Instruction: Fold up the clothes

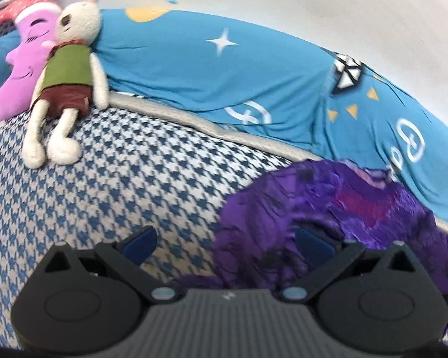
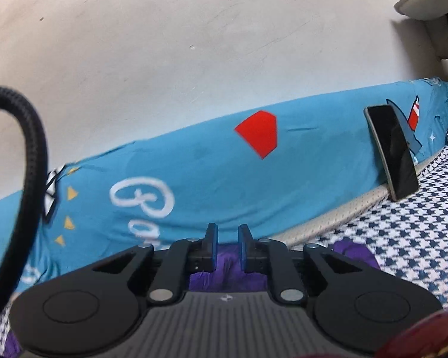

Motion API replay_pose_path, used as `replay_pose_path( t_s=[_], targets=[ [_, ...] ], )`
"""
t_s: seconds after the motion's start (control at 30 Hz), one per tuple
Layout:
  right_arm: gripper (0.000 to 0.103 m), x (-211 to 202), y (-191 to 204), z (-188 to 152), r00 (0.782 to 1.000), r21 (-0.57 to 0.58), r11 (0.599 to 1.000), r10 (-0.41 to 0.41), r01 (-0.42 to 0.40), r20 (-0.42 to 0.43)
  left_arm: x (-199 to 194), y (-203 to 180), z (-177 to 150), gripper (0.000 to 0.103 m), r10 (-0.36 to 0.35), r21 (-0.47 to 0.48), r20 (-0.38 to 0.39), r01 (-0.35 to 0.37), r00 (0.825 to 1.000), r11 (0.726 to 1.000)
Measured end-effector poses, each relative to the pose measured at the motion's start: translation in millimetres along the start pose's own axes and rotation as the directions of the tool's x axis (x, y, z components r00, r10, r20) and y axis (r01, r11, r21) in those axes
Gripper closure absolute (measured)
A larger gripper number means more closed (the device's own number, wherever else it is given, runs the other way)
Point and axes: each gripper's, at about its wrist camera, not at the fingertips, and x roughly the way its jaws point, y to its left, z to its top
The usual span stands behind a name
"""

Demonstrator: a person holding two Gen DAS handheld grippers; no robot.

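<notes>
Purple crinkled garment point(image 1: 328, 208) lies bunched on our blue-and-white houndstooth bedspread point(image 1: 119, 179), against the long blue printed bolster point(image 1: 194, 68). Our left gripper point(image 1: 228, 243) spreads wide, its right finger over the cloth. Our right gripper point(image 2: 227, 246) stands narrow with a small gap above purple fabric, gripping nothing we can see. A black phone point(image 2: 392, 152) leans on the bolster.
</notes>
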Motion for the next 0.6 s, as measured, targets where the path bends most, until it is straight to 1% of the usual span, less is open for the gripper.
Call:
replay_pose_path(
  t_s=[0.07, 0.1, 0.3, 0.47, 0.6],
  targets=[
    [0.086, -8, 3, -4, 1.000, -0.003, 1.000, 0.019, -0.019, -0.018, 0, 9, 3, 0.000, -0.002, -0.017, -0.007, 0.002, 1.000, 1.000],
    [0.084, -13, 5, -6, 0.999, 0.004, 0.999, 0.037, -0.037, -0.030, 0, 12, 3, 0.000, -0.004, -0.023, -0.010, 0.004, 1.000, 1.000],
    [0.078, -43, 12, -21, 0.991, 0.025, 0.994, 0.105, -0.103, -0.084, 1, 26, 3, 0.000, -0.046, -0.020, -0.041, 0.045, 0.998, 0.999],
    [0.072, -71, 20, -38, 0.980, 0.004, 0.988, 0.156, -0.156, -0.124, 4, 36, -2, 0.000, -0.070, -0.023, -0.077, 0.068, 0.995, 0.997],
    [0.069, -90, 27, -52, 0.965, -0.024, 0.978, 0.199, -0.206, -0.171, 4, 43, -8, 0.000, -0.092, -0.011, -0.099, 0.091, 0.991, 0.996]
  ],
)
